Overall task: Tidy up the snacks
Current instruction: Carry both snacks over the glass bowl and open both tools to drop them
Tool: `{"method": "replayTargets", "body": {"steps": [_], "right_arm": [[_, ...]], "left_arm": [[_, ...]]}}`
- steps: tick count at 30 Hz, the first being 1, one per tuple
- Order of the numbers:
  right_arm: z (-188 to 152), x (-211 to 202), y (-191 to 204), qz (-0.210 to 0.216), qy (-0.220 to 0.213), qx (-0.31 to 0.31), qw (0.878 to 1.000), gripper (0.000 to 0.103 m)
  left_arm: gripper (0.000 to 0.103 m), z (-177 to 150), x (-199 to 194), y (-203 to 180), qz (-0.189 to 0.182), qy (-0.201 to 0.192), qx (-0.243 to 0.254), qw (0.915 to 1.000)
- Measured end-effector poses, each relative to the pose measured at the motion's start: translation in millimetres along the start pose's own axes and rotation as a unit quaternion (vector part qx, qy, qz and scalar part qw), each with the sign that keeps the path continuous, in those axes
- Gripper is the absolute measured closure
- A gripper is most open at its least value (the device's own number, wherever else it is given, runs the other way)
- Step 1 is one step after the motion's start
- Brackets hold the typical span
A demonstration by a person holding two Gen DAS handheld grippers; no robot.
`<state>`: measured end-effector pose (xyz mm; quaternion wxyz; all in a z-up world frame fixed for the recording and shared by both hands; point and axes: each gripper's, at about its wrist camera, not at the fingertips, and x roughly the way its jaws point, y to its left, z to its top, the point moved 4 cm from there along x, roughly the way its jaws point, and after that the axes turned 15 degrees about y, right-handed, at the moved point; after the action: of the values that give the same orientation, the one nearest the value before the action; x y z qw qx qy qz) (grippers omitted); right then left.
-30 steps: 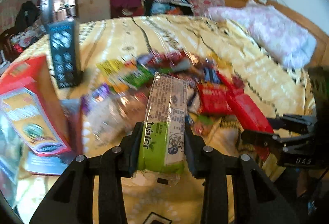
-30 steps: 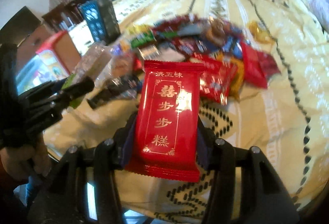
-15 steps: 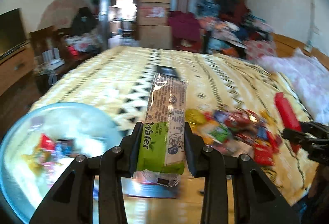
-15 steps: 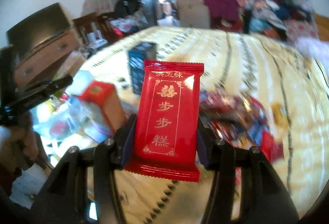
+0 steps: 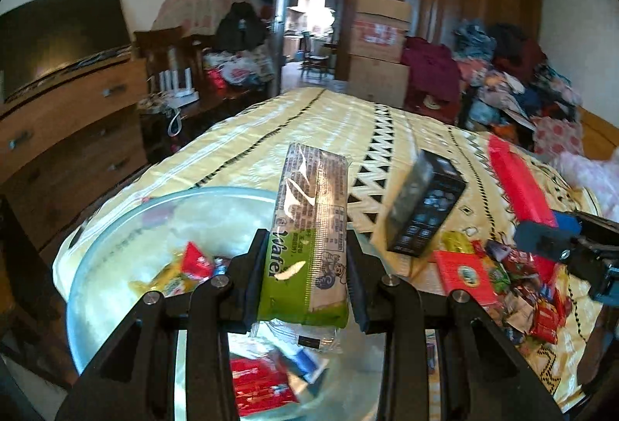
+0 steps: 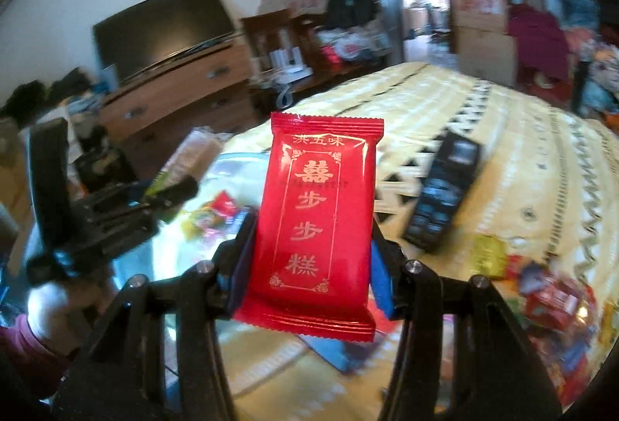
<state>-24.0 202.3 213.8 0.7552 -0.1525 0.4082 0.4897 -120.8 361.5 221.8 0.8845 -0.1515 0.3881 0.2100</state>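
Note:
My left gripper (image 5: 307,266) is shut on a green and clear wafer pack (image 5: 309,231), held upright above a clear plastic bowl (image 5: 116,243) with several snacks inside. My right gripper (image 6: 311,258) is shut on a red snack packet with gold characters (image 6: 313,224). In the left wrist view the right gripper (image 5: 572,243) and its red packet (image 5: 518,185) show at the right. In the right wrist view the left gripper (image 6: 127,204) shows at the left over the bowl (image 6: 228,166). A pile of loose snacks (image 5: 518,289) lies on the bed at the right.
A dark box (image 5: 423,208) lies on the yellow patterned bedspread (image 5: 348,123). A red box (image 5: 468,276) sits by the pile. A wooden dresser with a TV (image 5: 65,104) stands at the left. Cardboard boxes (image 5: 379,53) and heaped clothes (image 5: 514,84) are beyond the bed.
Both grippers have swung left and upward from the snack pile toward the clear bowl, each still holding its packet. The bowl now lies under the left gripper.

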Motion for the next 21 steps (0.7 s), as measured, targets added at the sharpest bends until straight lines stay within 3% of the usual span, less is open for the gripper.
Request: {"method": "replayTargets", "body": {"steps": [9,21], "right_arm": [[22.0,57.5,62.9,0.044,0.053,-0.055,0.996,0.050],[26.0,91.8,99.4,0.072,0.088,-0.080,0.990,0.050]], "left_arm": [[0.067,-12.9,16.2,53.4,0.011,0.018,-0.060,0.9980],[0.067,-28.0,29.8,84.4,0.030,0.037,-0.088,0.9950]]}}
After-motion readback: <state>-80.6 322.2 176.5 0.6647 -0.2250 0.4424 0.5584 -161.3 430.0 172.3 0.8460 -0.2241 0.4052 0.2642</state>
